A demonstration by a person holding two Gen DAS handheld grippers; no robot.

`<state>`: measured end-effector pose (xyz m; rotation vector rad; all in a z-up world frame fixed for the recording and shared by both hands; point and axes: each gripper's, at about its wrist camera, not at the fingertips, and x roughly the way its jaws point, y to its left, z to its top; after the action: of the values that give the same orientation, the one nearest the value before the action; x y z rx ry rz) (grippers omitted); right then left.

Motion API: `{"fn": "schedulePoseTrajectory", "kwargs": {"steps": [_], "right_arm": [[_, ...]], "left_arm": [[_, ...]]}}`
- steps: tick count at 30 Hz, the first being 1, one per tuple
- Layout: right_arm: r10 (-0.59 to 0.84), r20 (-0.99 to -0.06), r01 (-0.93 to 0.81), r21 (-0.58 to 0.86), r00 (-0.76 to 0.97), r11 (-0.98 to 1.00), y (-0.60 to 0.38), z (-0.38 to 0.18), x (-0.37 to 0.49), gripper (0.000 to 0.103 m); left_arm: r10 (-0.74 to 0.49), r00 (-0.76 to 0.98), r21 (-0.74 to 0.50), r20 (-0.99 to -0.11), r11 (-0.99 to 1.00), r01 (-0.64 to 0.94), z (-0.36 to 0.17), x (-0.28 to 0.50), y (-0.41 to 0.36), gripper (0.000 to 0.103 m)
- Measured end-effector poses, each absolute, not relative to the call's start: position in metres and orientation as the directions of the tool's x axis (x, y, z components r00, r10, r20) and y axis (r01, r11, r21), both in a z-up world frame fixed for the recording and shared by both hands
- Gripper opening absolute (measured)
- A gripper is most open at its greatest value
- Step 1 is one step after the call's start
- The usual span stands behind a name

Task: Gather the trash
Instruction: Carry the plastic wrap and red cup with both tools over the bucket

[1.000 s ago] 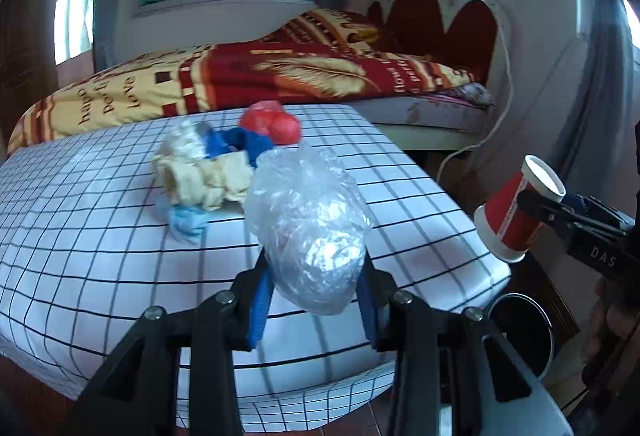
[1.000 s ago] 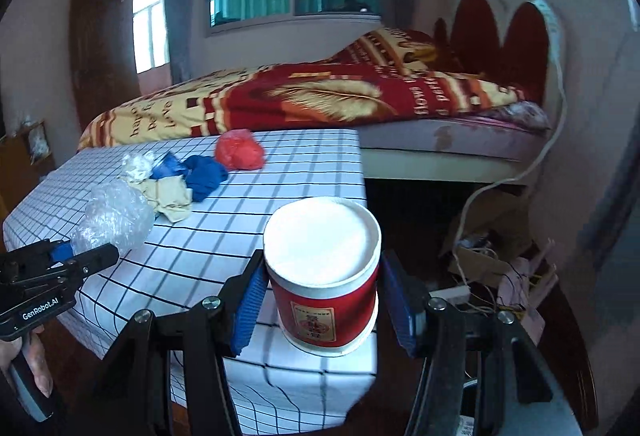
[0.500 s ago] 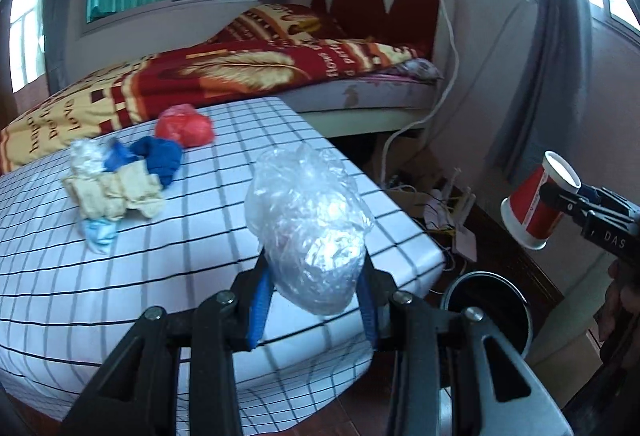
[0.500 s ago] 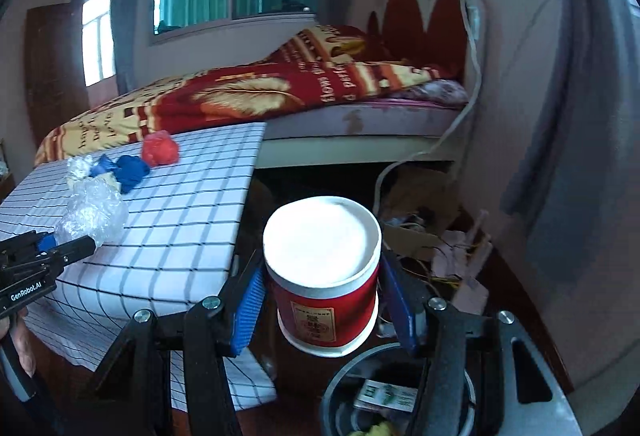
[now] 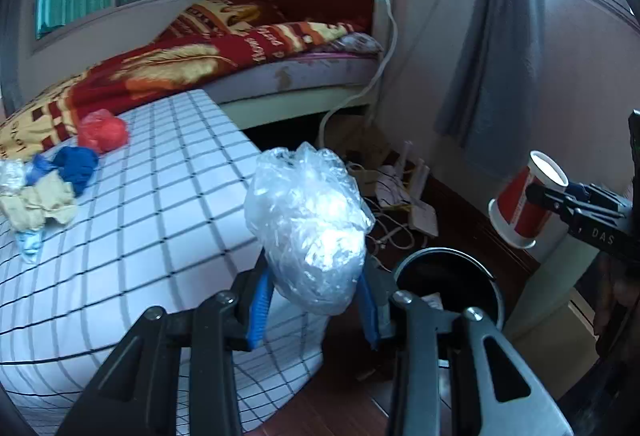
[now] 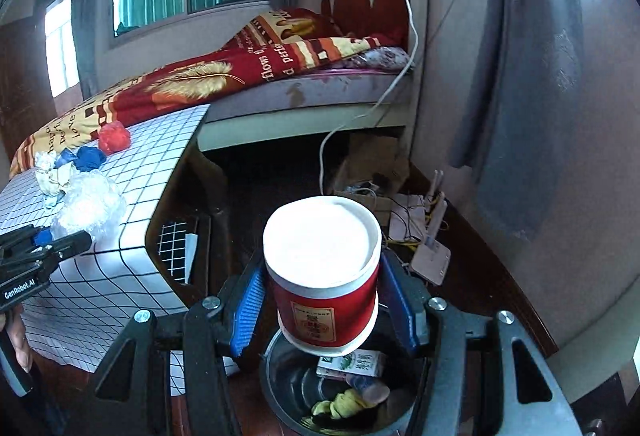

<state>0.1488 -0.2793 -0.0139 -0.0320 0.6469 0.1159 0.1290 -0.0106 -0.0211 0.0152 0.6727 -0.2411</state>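
While "GenRobot.AI" is read on its body, the left gripper point(image 5: 314, 310) is clamped on a crumpled clear plastic bag point(image 5: 308, 232) beside the table point(image 5: 132, 236); the red paper cup point(image 6: 322, 268) is pinched by the right gripper point(image 6: 322, 310) over the bin point(image 6: 288, 396).

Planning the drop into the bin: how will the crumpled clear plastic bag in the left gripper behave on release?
The crumpled clear plastic bag looks airy, so probably very light and slow-falling. Its creased film bulges past the left gripper, so it is likely floppy and may spring open or cling.
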Motion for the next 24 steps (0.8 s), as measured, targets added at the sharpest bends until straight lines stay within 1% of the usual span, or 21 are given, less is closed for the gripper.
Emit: {"fn": "schedulePoseTrajectory", "kwargs": {"steps": [12, 19, 24], "right_arm": [[0.085, -0.637, -0.072, 0.046, 0.766, 0.996, -0.316, -0.036, 0.13, 0.058], [0.077, -0.671, -0.045, 0.064, 0.737, 0.997, -0.337, -0.057, 0.123, 0.058], [0.104, -0.705, -0.054, 0.093, 0.702, 0.994, -0.345, -0.08, 0.126, 0.058]], "left_arm": [[-0.347, 0.683, -0.1, -0.642, 0.922, 0.374, -0.038, 0.128, -0.071, 0.039], [-0.413, 0.598, -0.134, -0.687, 0.881, 0.454, -0.065, 0.127, -0.102, 0.039], [-0.449, 0.529, -0.176, -0.72, 0.856, 0.486, -0.084, 0.138, -0.113, 0.039]]}}
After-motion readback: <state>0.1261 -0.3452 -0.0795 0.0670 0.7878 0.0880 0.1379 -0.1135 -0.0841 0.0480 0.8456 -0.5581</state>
